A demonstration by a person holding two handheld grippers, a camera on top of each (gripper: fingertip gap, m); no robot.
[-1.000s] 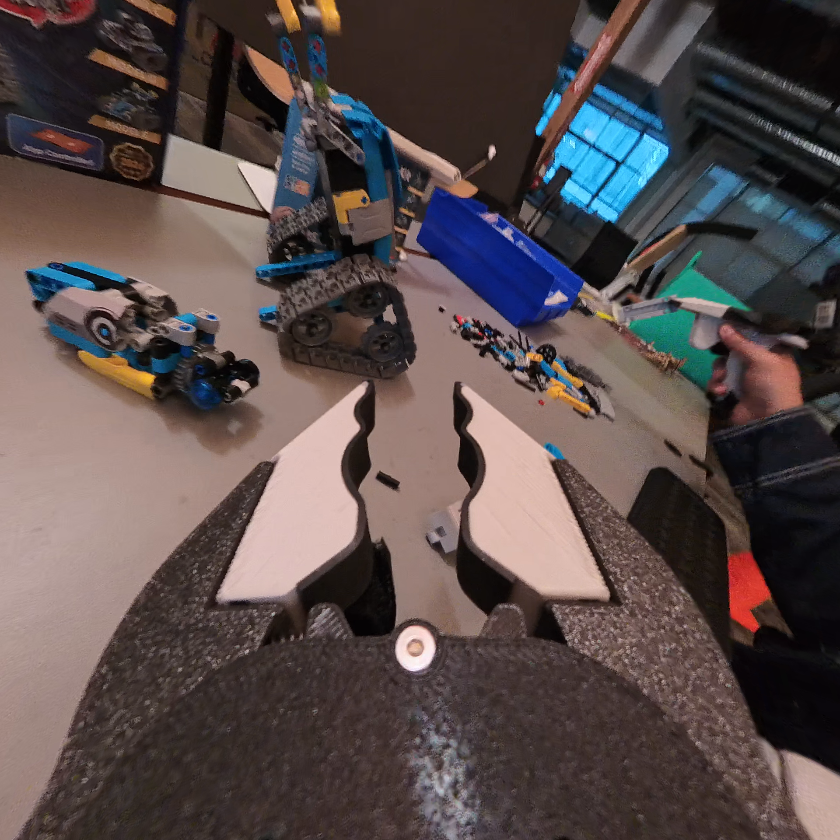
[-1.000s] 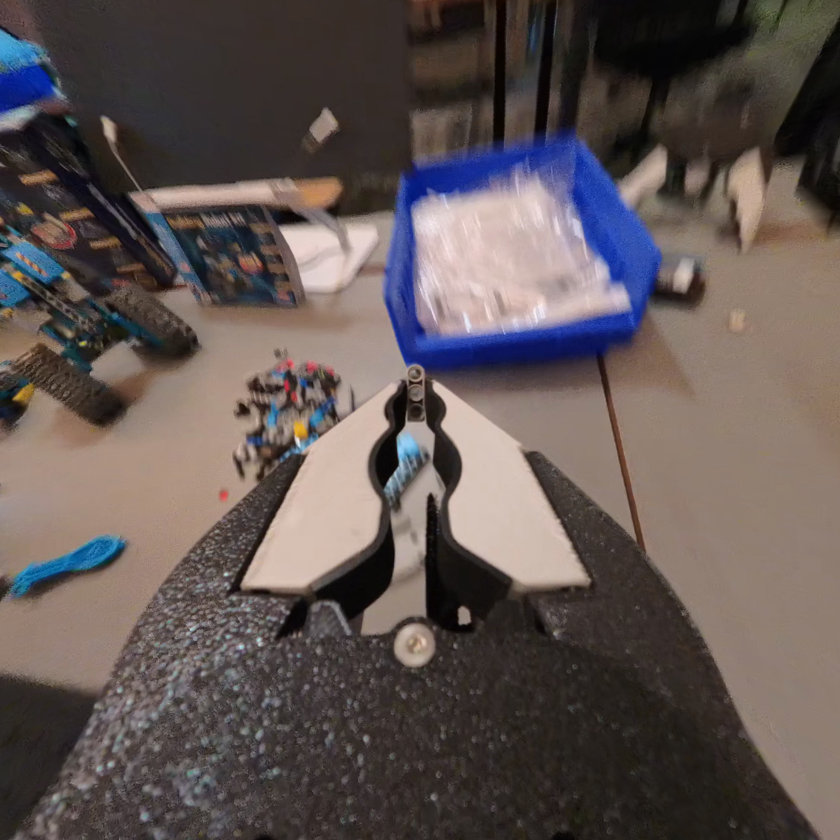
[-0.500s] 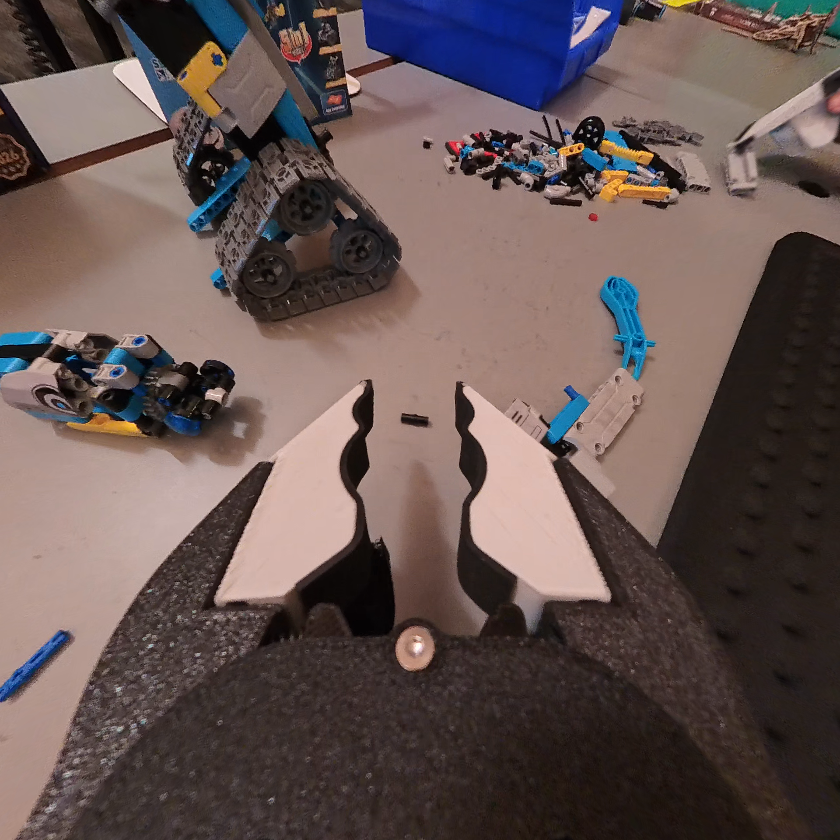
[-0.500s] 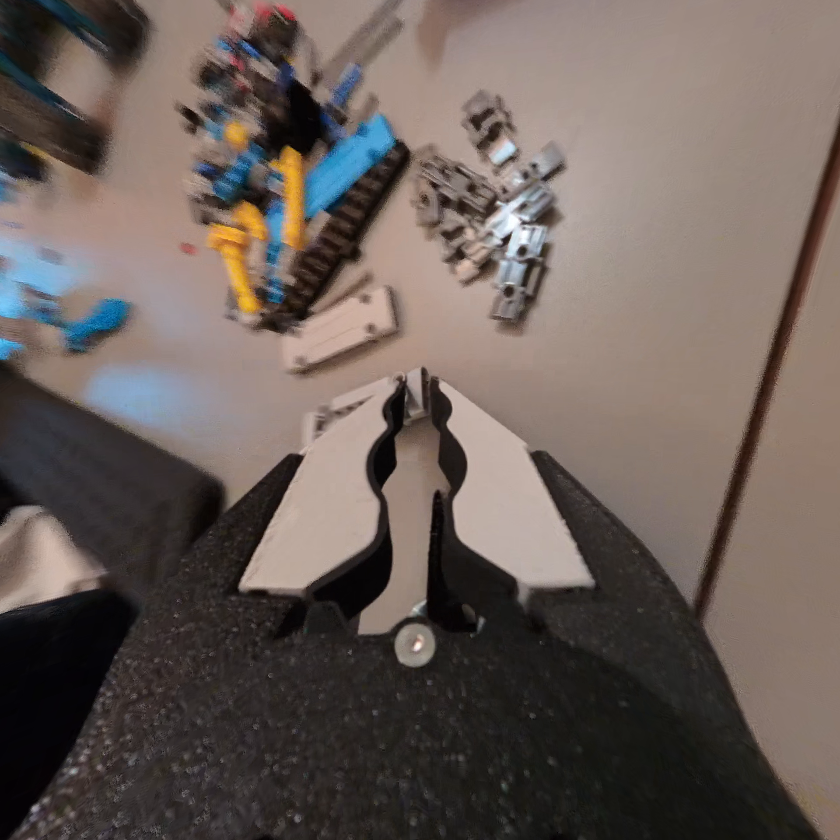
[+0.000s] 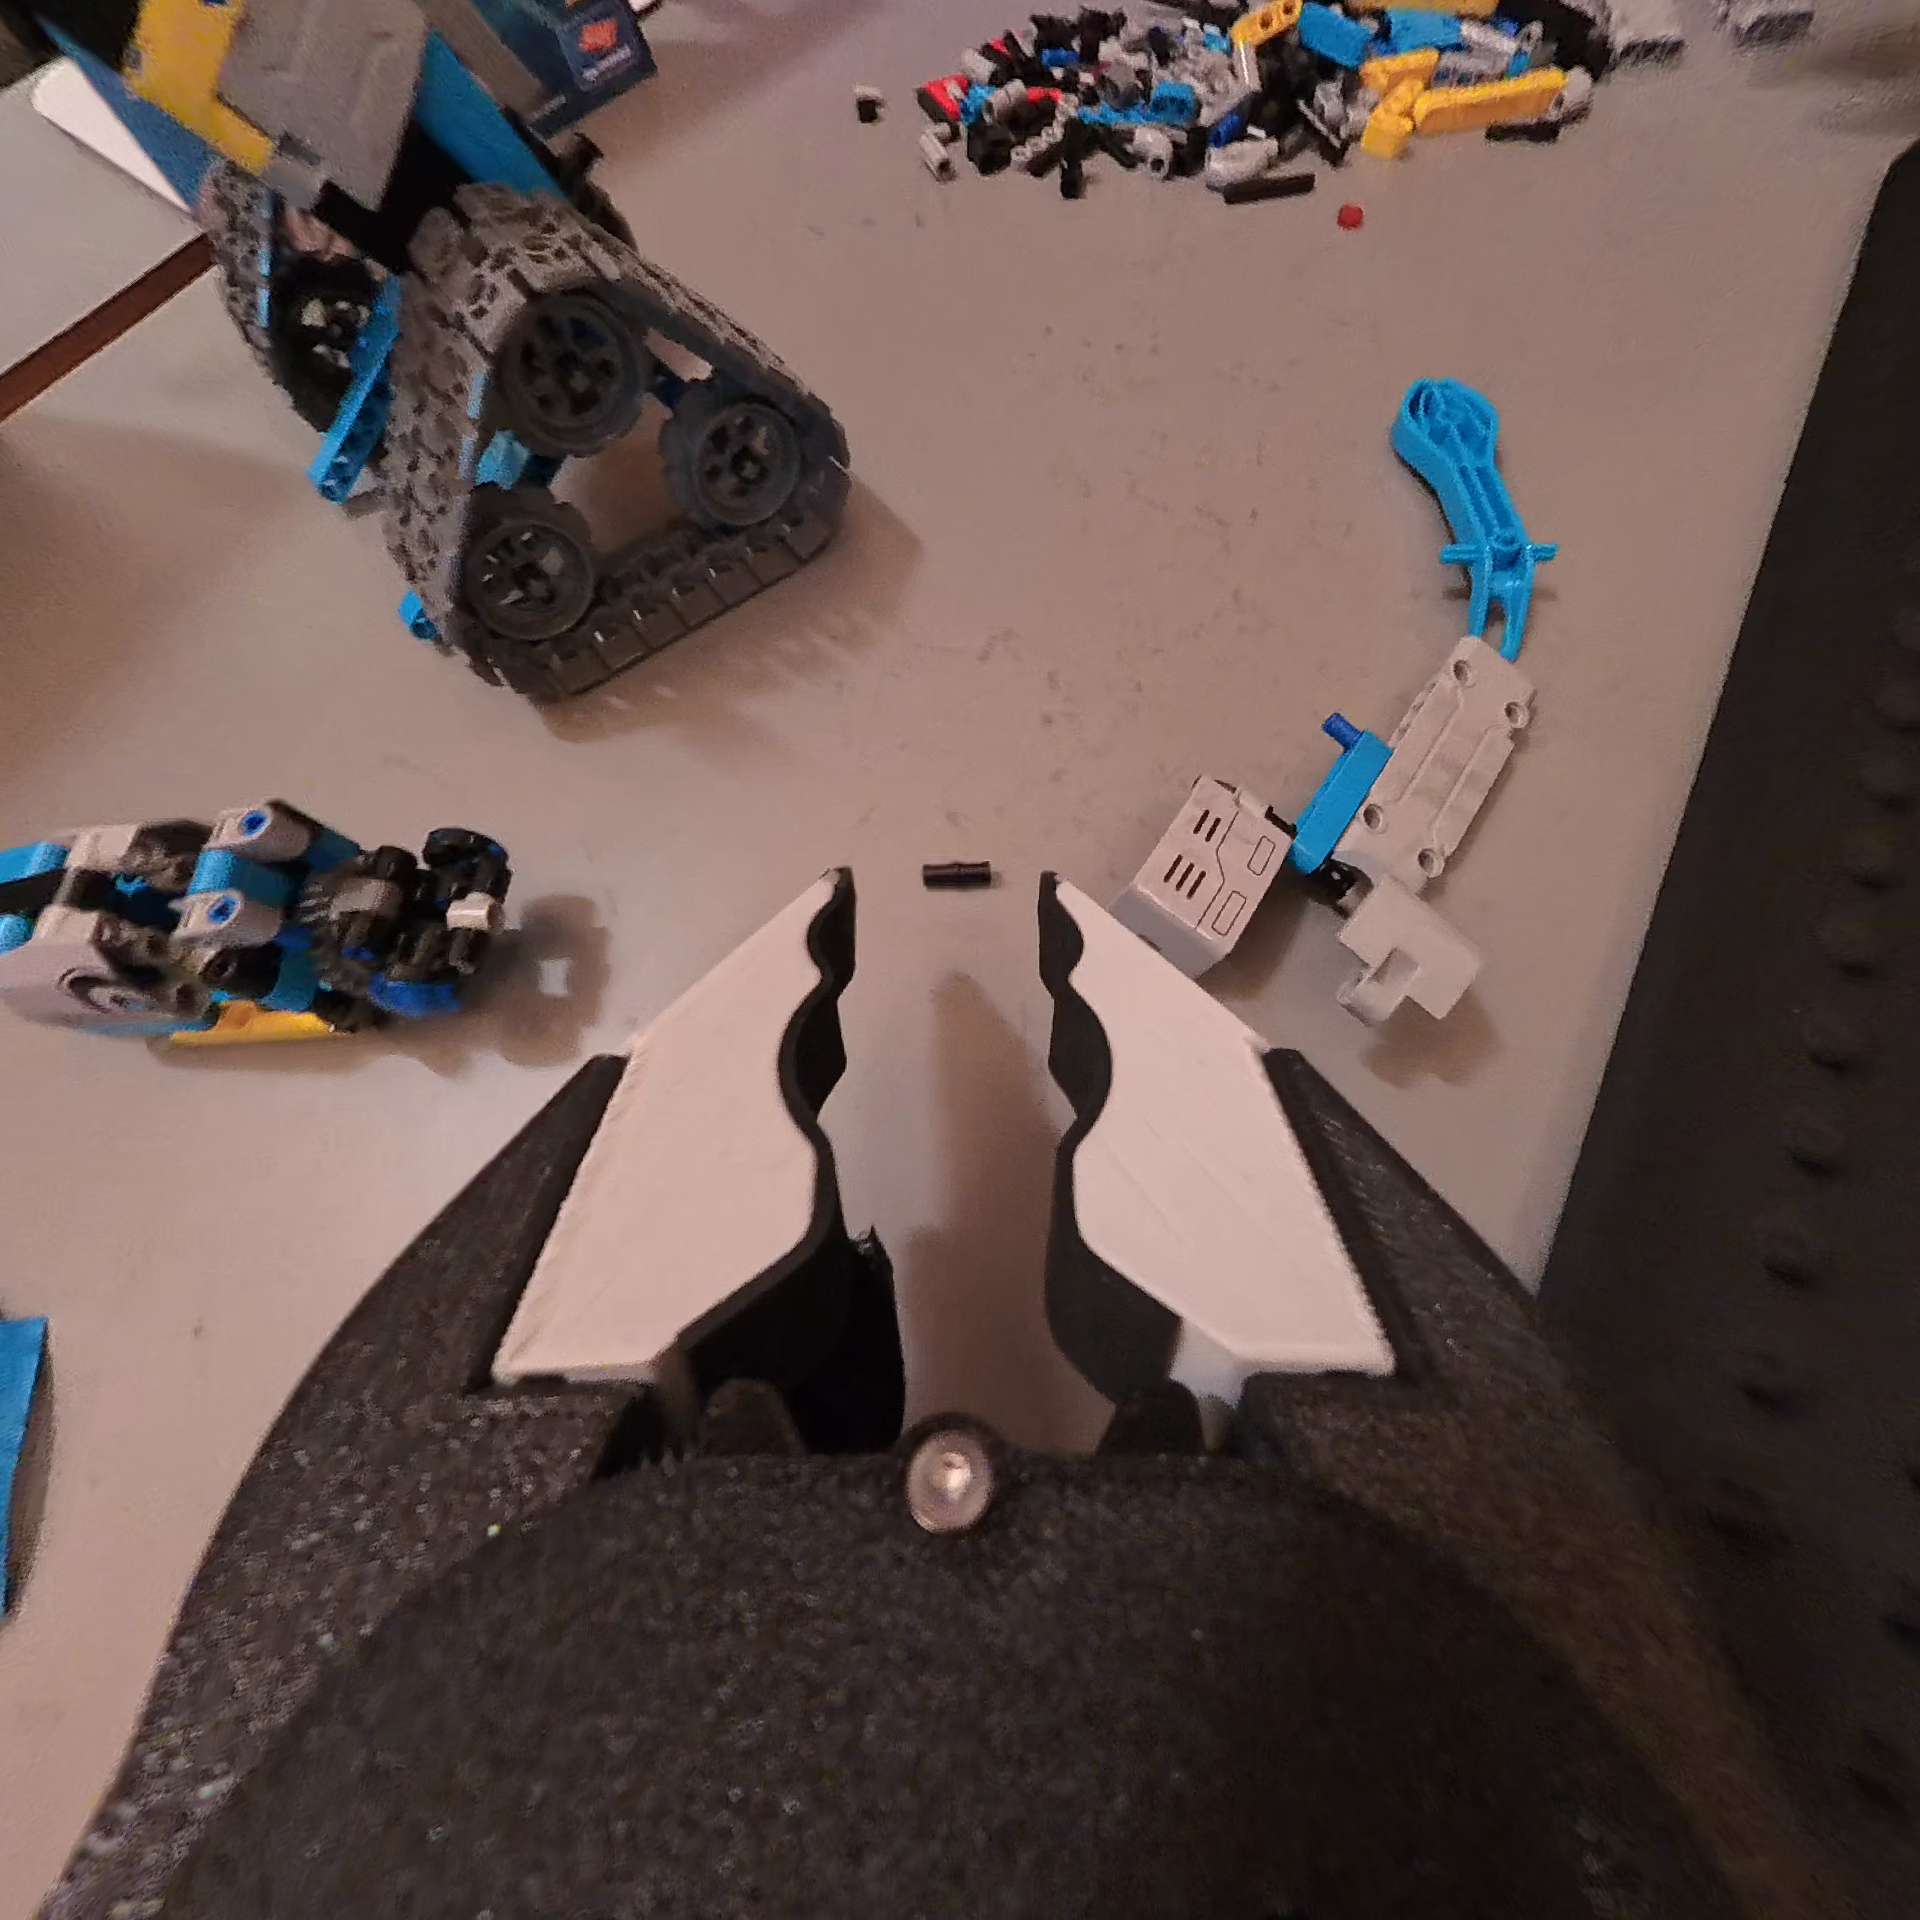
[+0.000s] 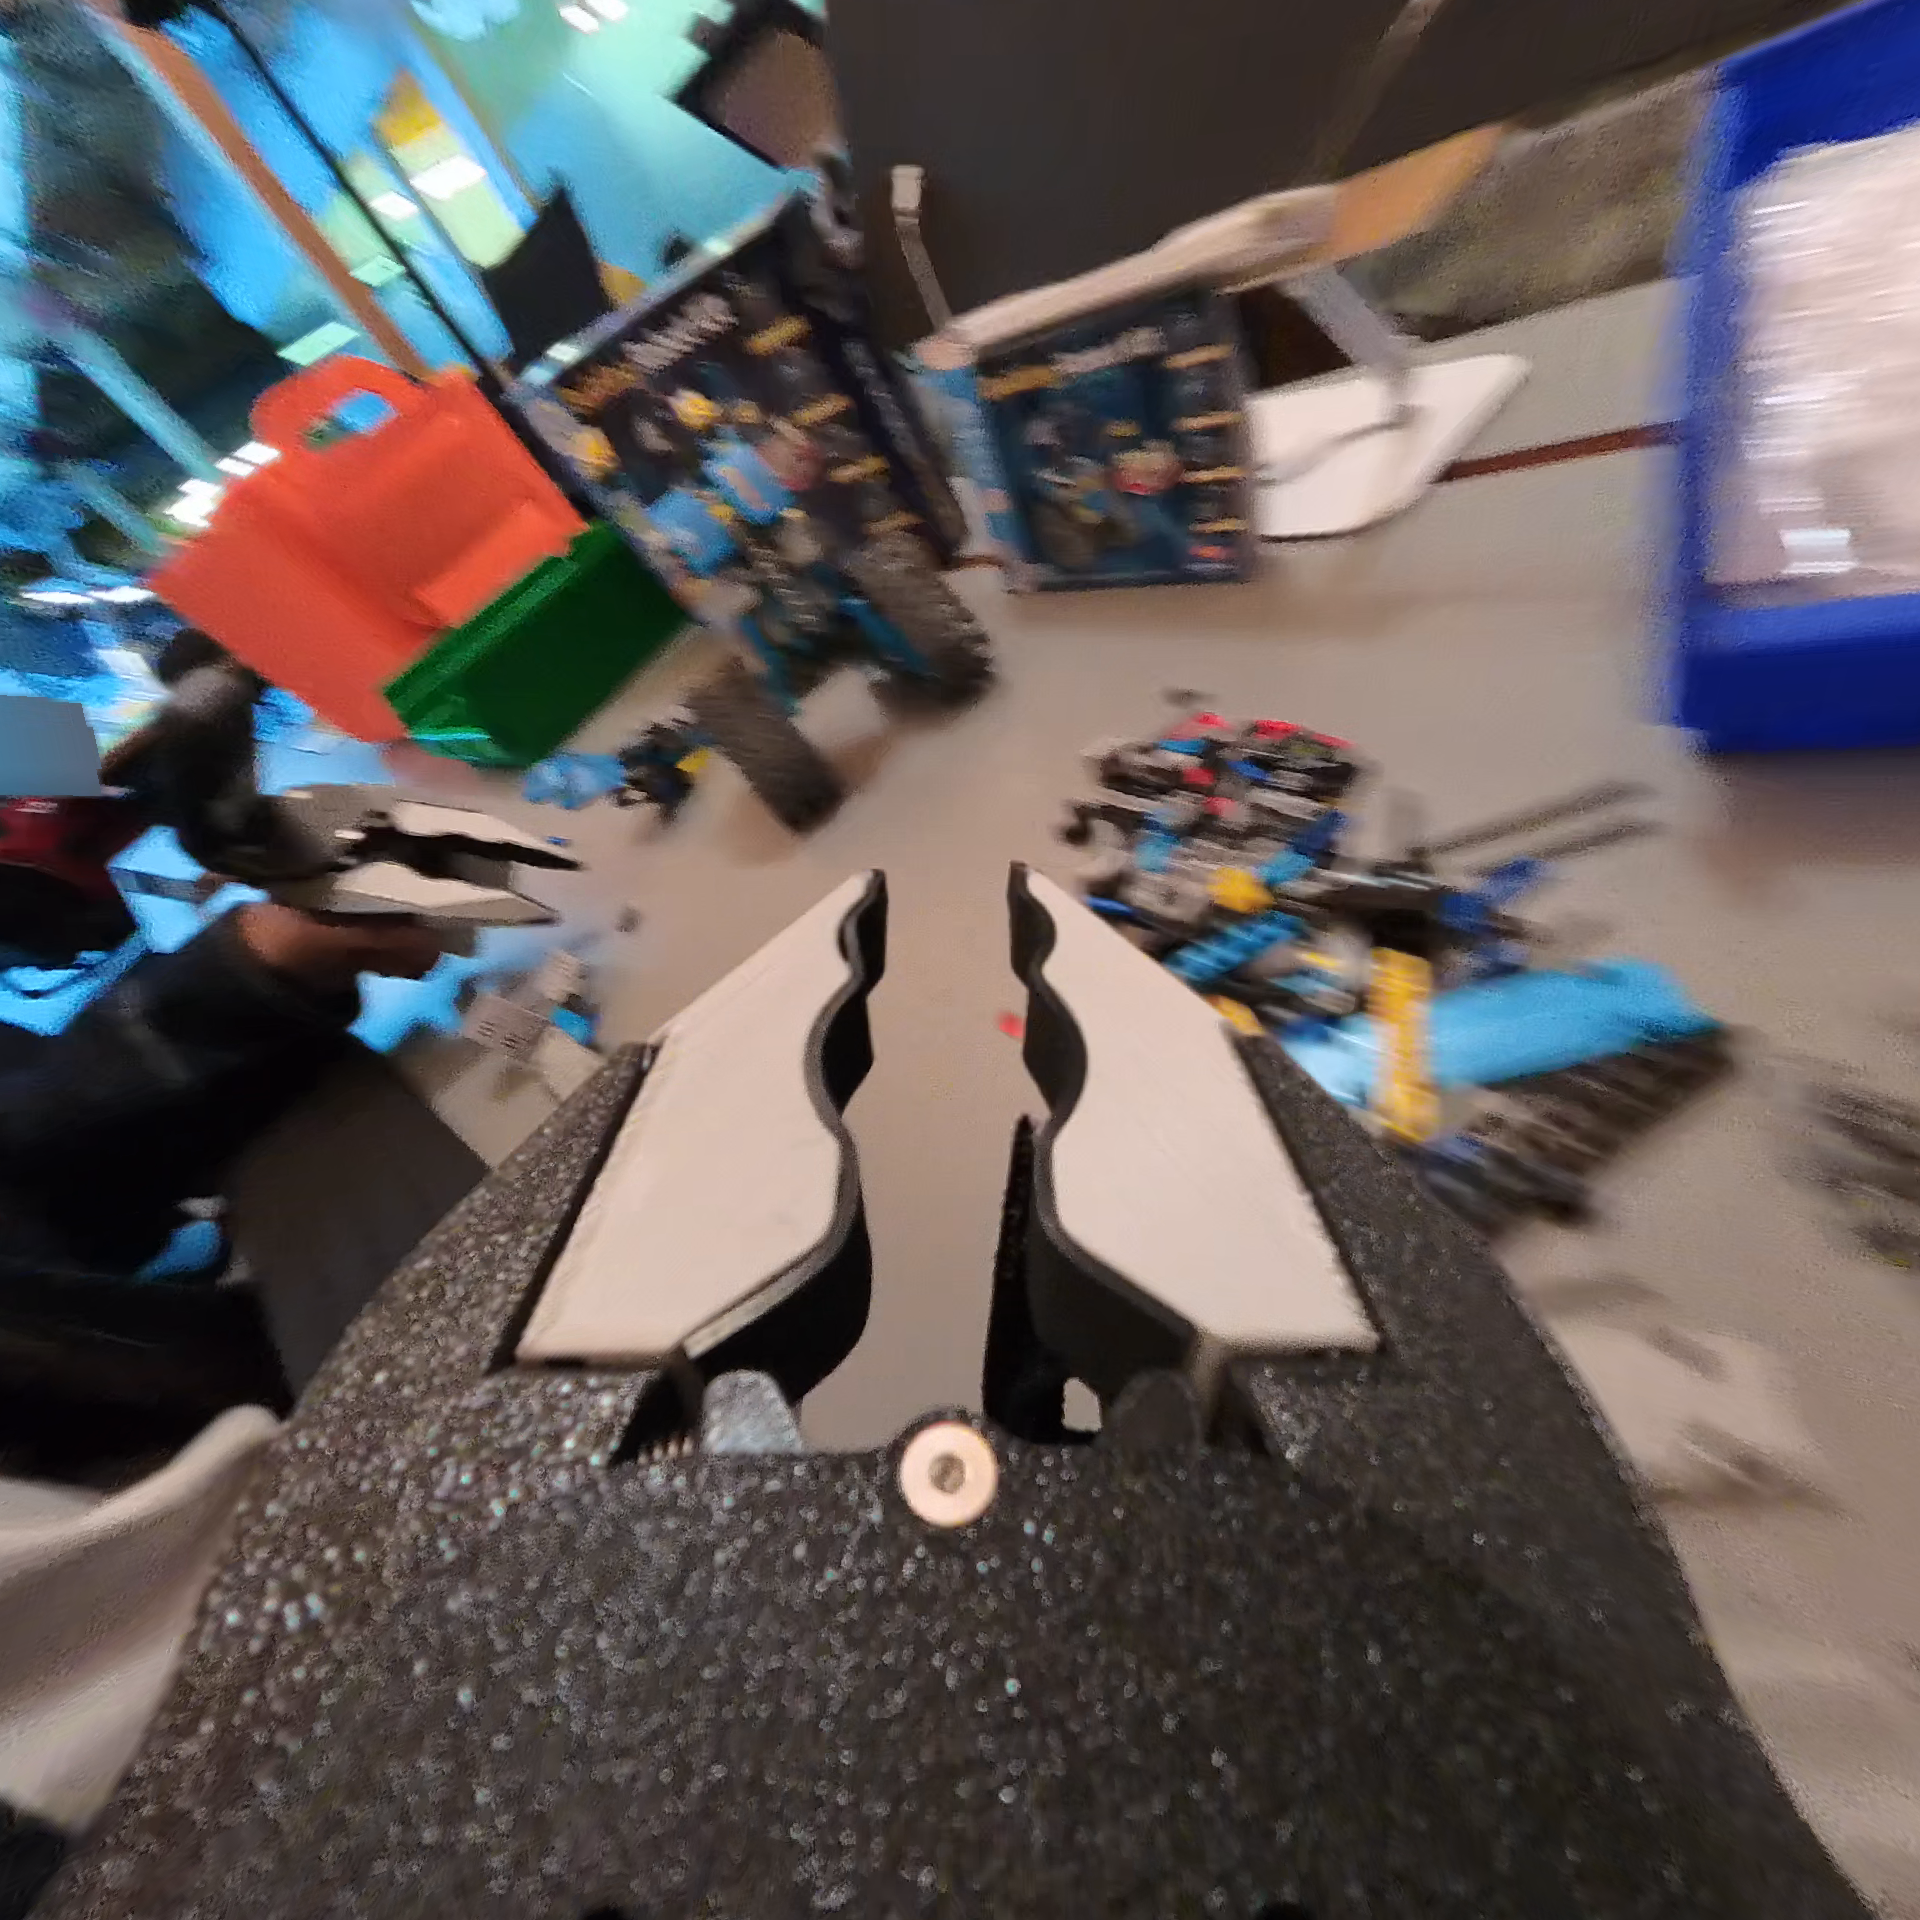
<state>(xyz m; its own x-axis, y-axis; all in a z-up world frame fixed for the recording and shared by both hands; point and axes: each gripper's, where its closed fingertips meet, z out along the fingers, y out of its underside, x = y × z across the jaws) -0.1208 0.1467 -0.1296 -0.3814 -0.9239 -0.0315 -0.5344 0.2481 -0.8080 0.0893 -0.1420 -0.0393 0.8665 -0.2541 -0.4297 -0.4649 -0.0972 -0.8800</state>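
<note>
While both grippers' fingers gape empty, left gripper nears small black cylindrical pin.

On the table, a small pin lay just ahead of the left tongs. A tracked model stood behind and left; a small vehicle lay left; a panel assembly right; a pile of loose parts farthest back.

My left gripper and right gripper look alike: speckled black grainy bodies, white wedge-shaped fingers with wavy black inner edges, and one silver screw at the base. A dark sleeve shows too.
</note>
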